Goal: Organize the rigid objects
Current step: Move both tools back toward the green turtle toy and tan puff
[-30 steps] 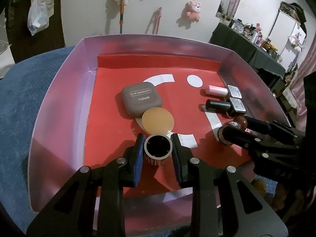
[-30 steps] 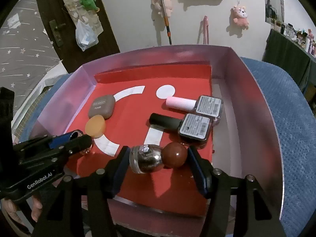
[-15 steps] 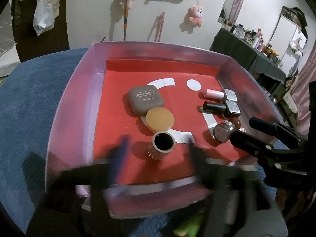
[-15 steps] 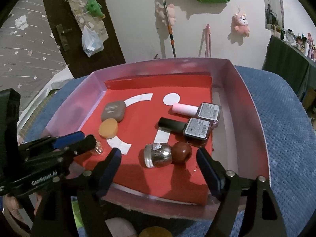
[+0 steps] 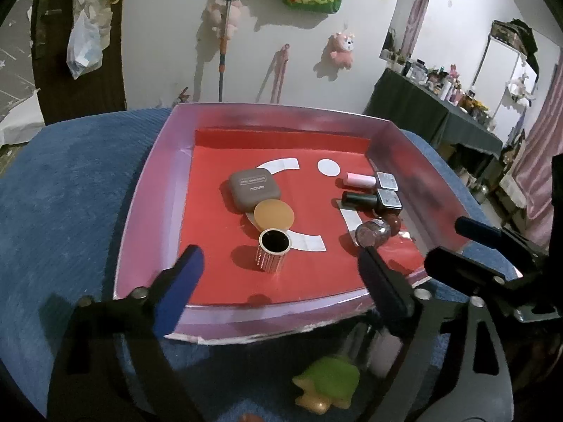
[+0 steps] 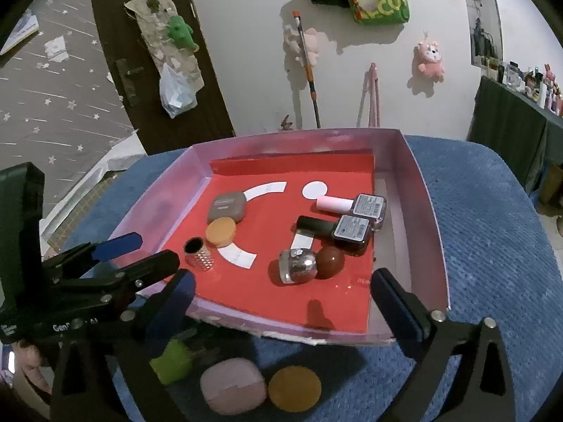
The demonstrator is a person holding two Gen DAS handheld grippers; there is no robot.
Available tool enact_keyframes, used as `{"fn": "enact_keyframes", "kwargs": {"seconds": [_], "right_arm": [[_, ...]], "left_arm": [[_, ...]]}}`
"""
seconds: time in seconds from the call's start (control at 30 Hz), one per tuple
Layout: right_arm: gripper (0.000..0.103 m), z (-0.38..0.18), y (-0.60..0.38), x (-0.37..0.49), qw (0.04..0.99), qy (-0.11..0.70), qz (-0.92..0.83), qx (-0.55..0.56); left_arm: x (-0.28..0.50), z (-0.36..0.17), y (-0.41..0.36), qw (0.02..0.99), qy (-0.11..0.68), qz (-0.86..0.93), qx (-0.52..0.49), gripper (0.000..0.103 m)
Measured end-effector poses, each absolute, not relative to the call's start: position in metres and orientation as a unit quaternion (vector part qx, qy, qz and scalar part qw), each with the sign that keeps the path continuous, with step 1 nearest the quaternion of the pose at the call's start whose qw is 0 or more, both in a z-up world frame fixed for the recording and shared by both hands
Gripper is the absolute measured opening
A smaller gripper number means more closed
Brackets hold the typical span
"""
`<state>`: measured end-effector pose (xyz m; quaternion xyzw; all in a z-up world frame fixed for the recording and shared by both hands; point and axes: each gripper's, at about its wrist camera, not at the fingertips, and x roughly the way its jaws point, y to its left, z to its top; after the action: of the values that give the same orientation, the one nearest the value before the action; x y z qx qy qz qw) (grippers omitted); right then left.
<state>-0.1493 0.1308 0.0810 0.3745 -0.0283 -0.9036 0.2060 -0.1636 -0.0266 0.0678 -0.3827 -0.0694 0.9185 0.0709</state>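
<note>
Inside the pink-walled tray [image 5: 147,190], a ribbed gold cap [image 5: 273,254] stands upright, free; both left gripper [image 5: 281,274] and right gripper [image 6: 281,292] gape empty above the near rim.

Red-floored pink tray [image 6: 425,211]; beyond the fingers, ribbed gold cap [image 5: 273,254], orange disc [image 5: 273,215], taupe case [image 5: 254,189], on blue cloth [image 5: 70,190]
</note>
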Motion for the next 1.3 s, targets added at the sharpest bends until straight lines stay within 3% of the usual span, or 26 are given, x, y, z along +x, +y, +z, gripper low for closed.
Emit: {"fn": "enact_keyframes", "kwargs": {"seconds": [0.27, 1.3], "right_arm": [[0.103, 0.089, 0.131, -0.125, 0.214, -0.023, -0.908, 0.36], [0.103, 0.071, 0.142, -0.066, 0.21, -0.029, -0.907, 0.364]], "left_arm": [[-0.145, 0.073, -0.026, 0.064, -0.06, 0.925, -0.368, 0.099], [-0.092, 0.058, -0.019, 0.059, -0.055, 0.923, -0.376, 0.099]]}}
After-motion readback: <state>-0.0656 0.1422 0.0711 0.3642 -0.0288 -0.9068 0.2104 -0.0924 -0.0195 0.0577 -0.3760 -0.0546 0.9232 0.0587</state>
